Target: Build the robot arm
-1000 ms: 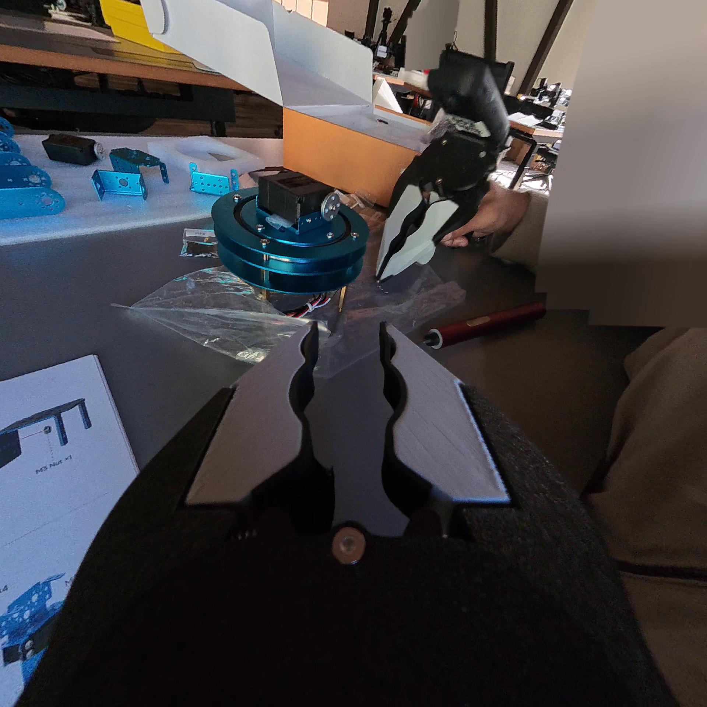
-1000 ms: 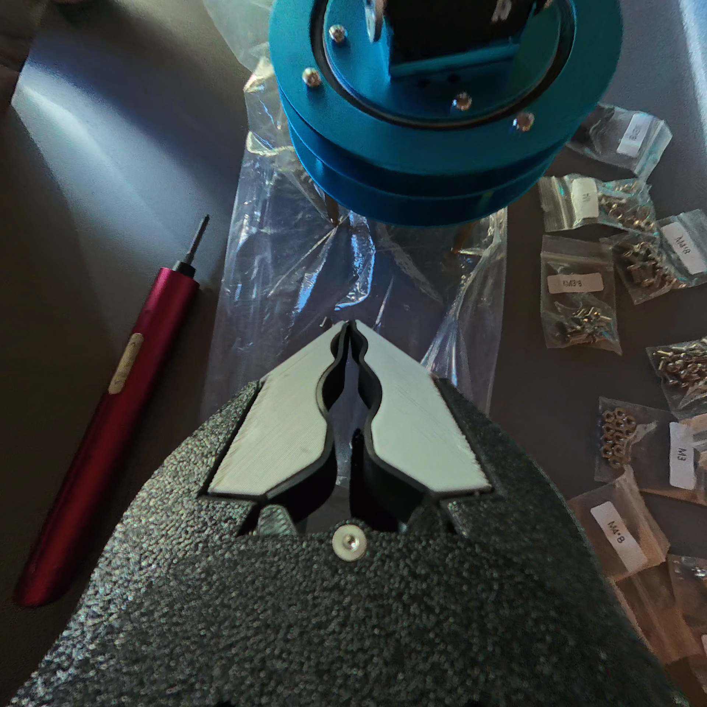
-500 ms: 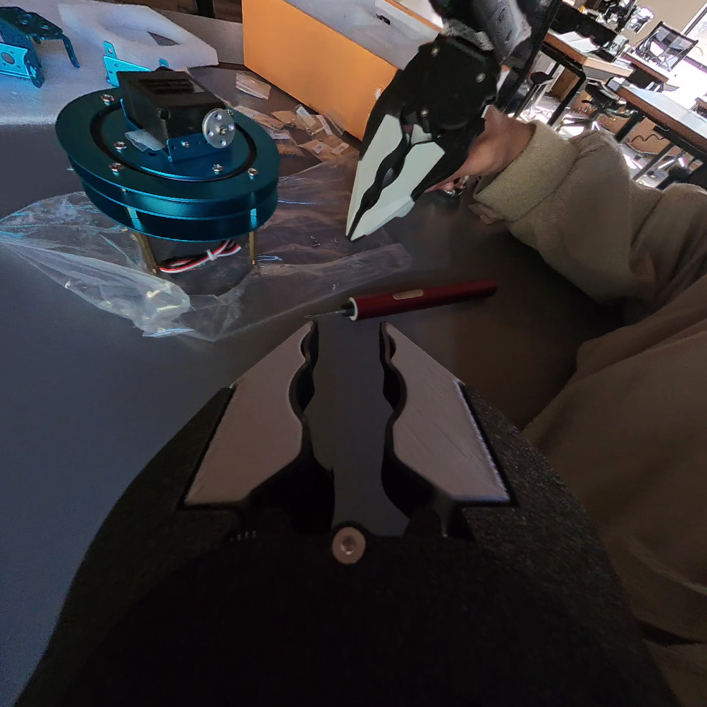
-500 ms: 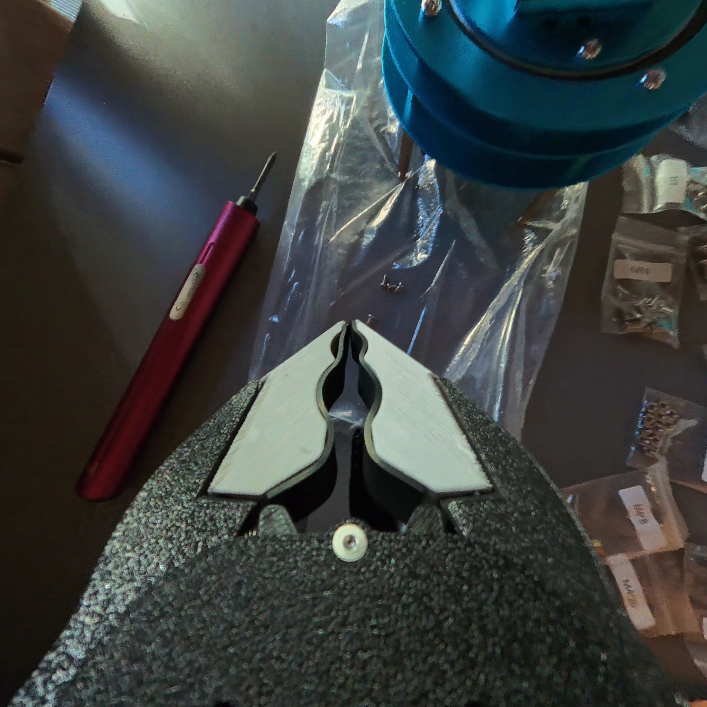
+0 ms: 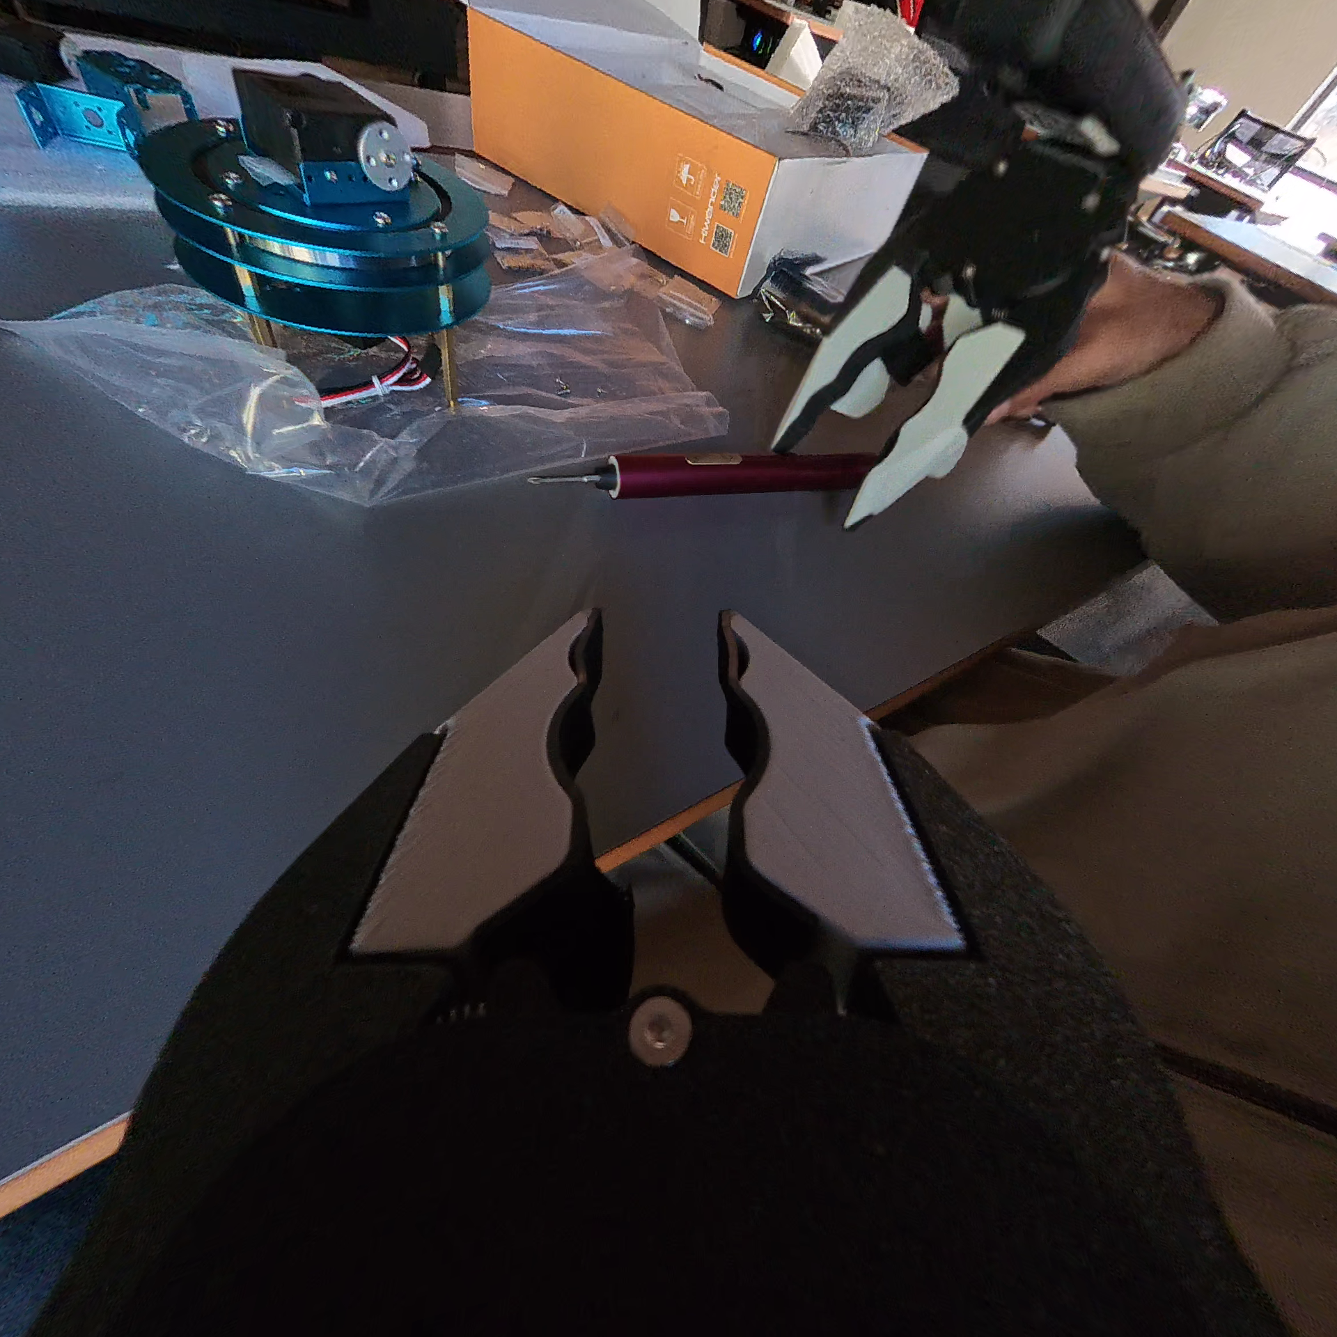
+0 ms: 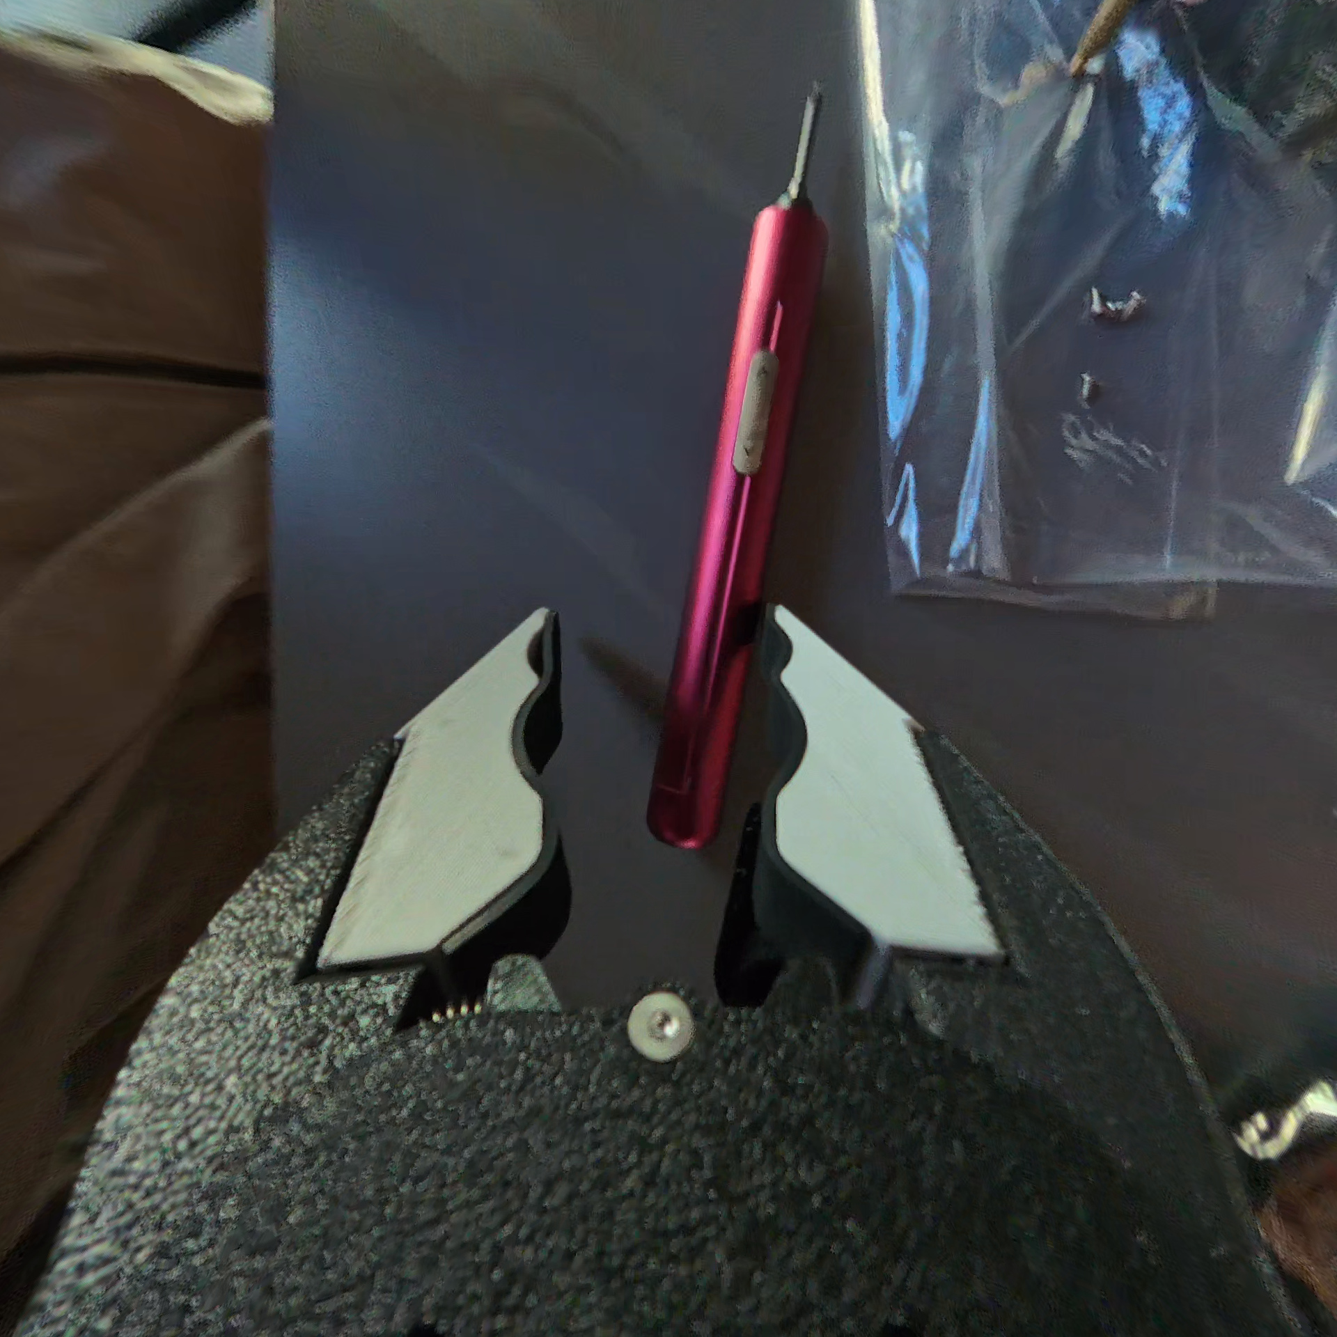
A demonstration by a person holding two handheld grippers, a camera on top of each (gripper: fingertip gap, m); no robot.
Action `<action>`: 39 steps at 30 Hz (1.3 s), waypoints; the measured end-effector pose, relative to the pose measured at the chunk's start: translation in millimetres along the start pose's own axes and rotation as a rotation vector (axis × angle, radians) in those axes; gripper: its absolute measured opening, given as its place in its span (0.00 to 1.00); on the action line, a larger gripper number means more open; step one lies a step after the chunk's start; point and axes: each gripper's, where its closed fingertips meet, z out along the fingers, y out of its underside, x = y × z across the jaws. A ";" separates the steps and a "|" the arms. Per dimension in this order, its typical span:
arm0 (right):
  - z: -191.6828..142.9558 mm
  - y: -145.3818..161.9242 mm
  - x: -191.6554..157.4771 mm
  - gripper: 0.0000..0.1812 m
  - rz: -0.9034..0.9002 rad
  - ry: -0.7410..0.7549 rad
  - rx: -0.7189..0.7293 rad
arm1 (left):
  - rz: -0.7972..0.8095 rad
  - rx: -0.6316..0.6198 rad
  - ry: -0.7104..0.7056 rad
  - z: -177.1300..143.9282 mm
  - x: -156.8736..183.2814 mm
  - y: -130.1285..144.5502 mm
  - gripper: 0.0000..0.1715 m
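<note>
Now opened, my right gripper straddles the red screwdriver.
Bit points to 12 o'clock; nothing gripped. My left gripper hangs half-open, empty.

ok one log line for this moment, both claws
right claw: open, straddling red screwdriver handle end | left claw: open, empty, over table edge

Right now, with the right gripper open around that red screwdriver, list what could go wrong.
1. The red screwdriver sits off-centre, against one finger of the right gripper; closing may roll or skew it.
2. Its bit points toward the clear plastic bag, which a push could snag.
</note>
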 end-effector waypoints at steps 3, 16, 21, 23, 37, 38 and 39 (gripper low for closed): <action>-0.3 -2.3 2.6 0.26 0.019 0.101 0.050 | 0.038 0.037 -0.016 -4.1 -7.3 -9.8 0.18; -36.1 17.8 3.5 0.10 0.163 0.319 0.135 | 0.322 -0.239 -0.005 78.0 -58.5 -33.4 0.18; -91.0 27.2 34.9 0.10 0.049 0.592 0.080 | 0.498 -0.321 -0.012 123.2 -60.2 -36.0 0.18; -104.0 25.3 45.4 0.10 -0.072 0.639 0.040 | 0.534 -0.338 0.031 137.4 -50.2 -37.8 0.18; -128.9 48.2 48.4 0.10 -0.088 0.638 0.136 | 0.441 -0.474 0.079 210.7 -31.4 -26.2 0.17; -126.2 50.4 46.6 0.10 -0.070 0.623 0.156 | 0.432 -0.484 0.061 214.5 -32.9 -24.0 0.18; -122.5 53.1 44.9 0.10 -0.052 0.605 0.171 | 0.429 -0.484 0.044 218.0 -33.9 -24.0 0.18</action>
